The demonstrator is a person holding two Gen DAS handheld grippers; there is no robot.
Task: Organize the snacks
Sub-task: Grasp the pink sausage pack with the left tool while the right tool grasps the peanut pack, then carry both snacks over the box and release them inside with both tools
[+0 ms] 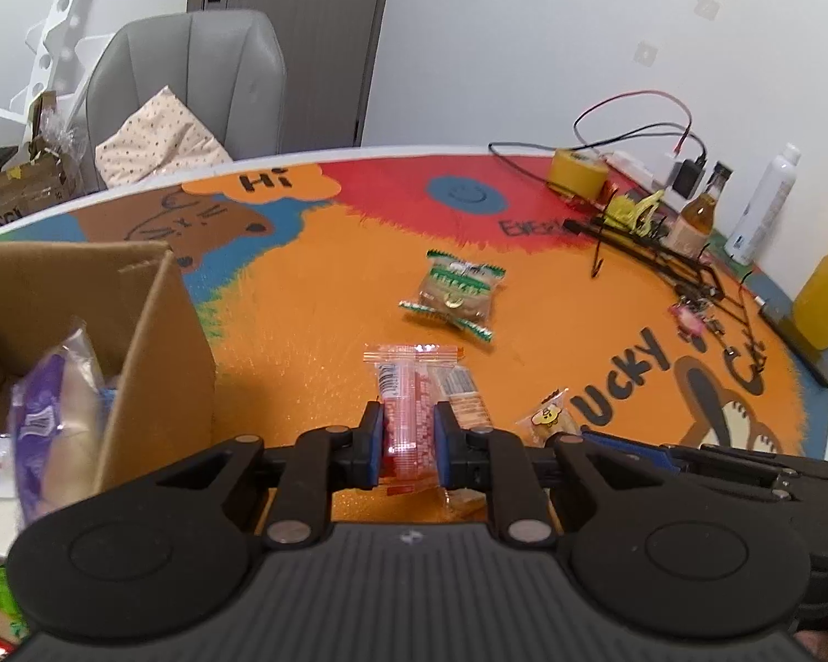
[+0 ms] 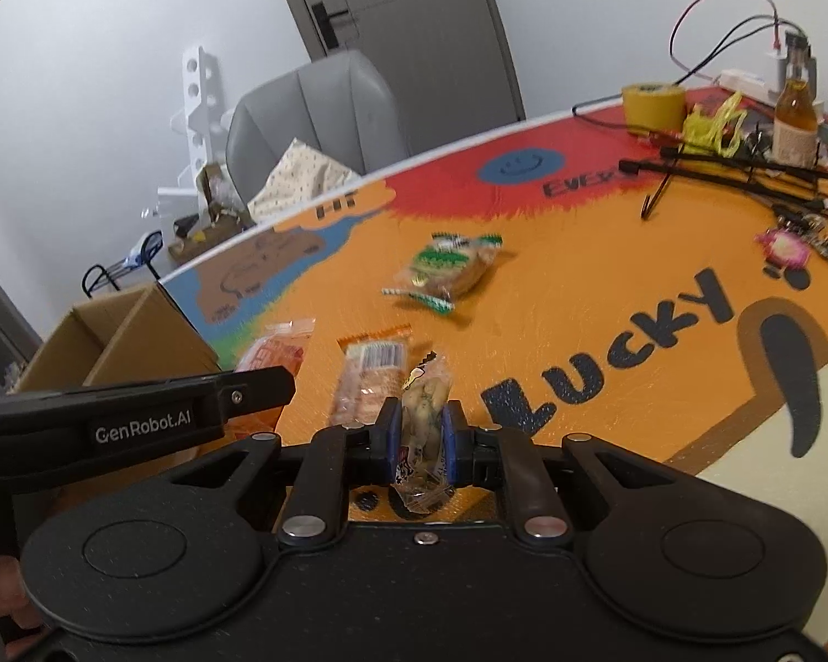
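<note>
Right up close, both tools tilt downward over the painted surface (image 1: 314, 298), each clamped on a snack. The left tool (image 1: 407, 444) has its blue pads pressed tight on a red-and-clear packet (image 1: 408, 414); that packet's long axis runs straight away from the tool, its crimped far end poking out past the fingertips and its near end hanging back between the black fingers. It looks lifted a little off the surface. The right tool (image 2: 420, 441) pinches a small clear packet of pale nuts (image 2: 424, 414) in the same manner, with its long axis along the fingers, the zigzag top edge pointing away and the crumpled tail drooping toward the tool's body. A bit of a hand shows at the lower left edge of the right wrist view, beside the left tool's black body, so the two tools sit close side by side.

Just beyond the fingertips an orange-striped wrapper (image 2: 370, 380) lies flat on the surface between the two held packets, lengthwise away from the tools. To the left stands an open cardboard box (image 1: 154, 342) with a purple-and-white bag (image 1: 49, 408) inside. Farther out, near the middle of the surface, rests a green-and-brown biscuit packet (image 1: 458, 292), lying askew. At the far right edge are a yellow tape roll (image 1: 577, 171), an amber bottle (image 1: 698, 215) and tangled wires (image 1: 635, 121).
</note>
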